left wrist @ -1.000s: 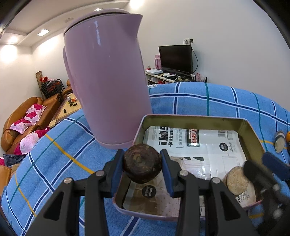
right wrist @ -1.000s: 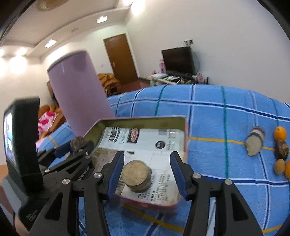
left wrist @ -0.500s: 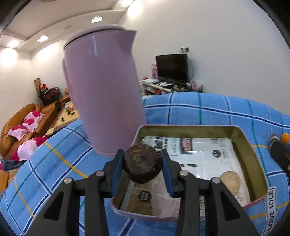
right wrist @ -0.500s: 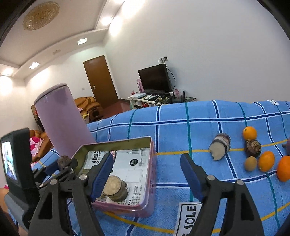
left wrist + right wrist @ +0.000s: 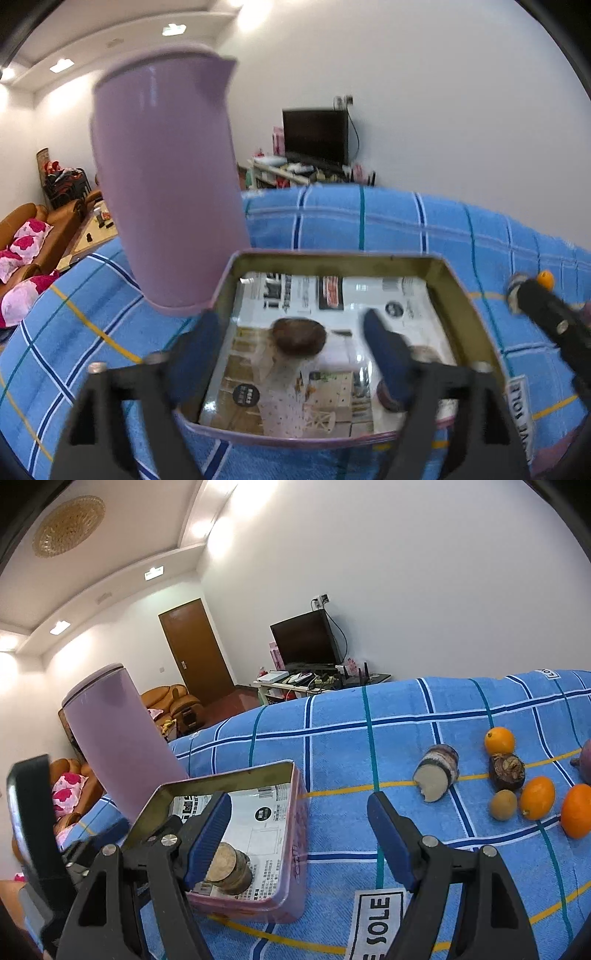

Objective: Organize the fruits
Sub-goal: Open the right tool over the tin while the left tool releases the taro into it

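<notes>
Living room, white walls; work surface is a blue checked cloth (image 5: 351,738) with yellow and dark blue lines.

Container: shallow rectangular pink metal tin (image 5: 295,853), gold inside, floor lined with printed paper. Contents: one dark brown round fruit (image 5: 300,336) lying on the paper near the middle, blurred; one tan cut slice (image 5: 229,868) at the tin's near right corner. A tall mauve plastic jug (image 5: 166,177) stands just beside the tin's far left corner.

Left gripper (image 5: 295,354): jaws opening, spread wide over the tin, the brown fruit between them but touched by neither pad. Right gripper (image 5: 299,834): jaws spread, nothing between them, poised over the tin's right wall and the bare cloth.

Open cloth lies between the tin and the loose fruit well to the right: a cut purple-skinned root piece (image 5: 437,772), three oranges (image 5: 499,740), a small brown kiwi-like fruit (image 5: 503,804) and a dark wrinkled round fruit (image 5: 506,771), grouped closely.
</notes>
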The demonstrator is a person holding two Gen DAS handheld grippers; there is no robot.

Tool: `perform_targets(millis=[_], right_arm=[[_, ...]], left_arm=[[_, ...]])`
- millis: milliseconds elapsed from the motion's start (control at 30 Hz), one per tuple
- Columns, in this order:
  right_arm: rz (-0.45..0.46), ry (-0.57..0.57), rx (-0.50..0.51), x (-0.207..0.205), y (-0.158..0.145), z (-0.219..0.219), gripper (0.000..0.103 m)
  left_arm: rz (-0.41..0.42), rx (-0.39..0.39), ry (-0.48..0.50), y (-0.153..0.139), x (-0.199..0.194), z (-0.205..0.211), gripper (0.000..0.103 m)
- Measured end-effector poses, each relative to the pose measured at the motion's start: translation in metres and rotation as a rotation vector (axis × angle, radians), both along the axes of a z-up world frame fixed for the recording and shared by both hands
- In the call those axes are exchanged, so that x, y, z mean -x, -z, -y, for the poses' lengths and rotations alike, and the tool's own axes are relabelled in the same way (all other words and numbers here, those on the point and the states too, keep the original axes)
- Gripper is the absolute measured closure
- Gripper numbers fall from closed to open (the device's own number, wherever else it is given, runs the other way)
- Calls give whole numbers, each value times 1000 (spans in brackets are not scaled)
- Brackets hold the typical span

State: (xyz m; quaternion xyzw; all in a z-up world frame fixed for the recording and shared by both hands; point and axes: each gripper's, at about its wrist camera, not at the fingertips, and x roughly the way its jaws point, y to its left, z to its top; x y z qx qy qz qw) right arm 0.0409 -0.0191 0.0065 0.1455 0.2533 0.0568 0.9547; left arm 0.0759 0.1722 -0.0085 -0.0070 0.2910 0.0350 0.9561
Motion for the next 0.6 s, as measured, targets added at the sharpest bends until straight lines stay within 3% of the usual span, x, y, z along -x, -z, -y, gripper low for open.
perform_targets(millis=[67, 167, 267, 600], right_arm=[[9, 7, 0, 2, -2, 1, 26], [45, 34, 32, 7, -7, 2, 26], [83, 66, 94, 13, -12, -3, 26], [51, 89, 189, 7, -8, 0, 25]], left_arm=[[70, 33, -44, -10, 9, -9, 3], [164, 88, -180, -20, 21, -31, 0], [195, 88, -278, -22, 25, -44, 0], [186, -29, -152, -14, 29, -5, 0]])
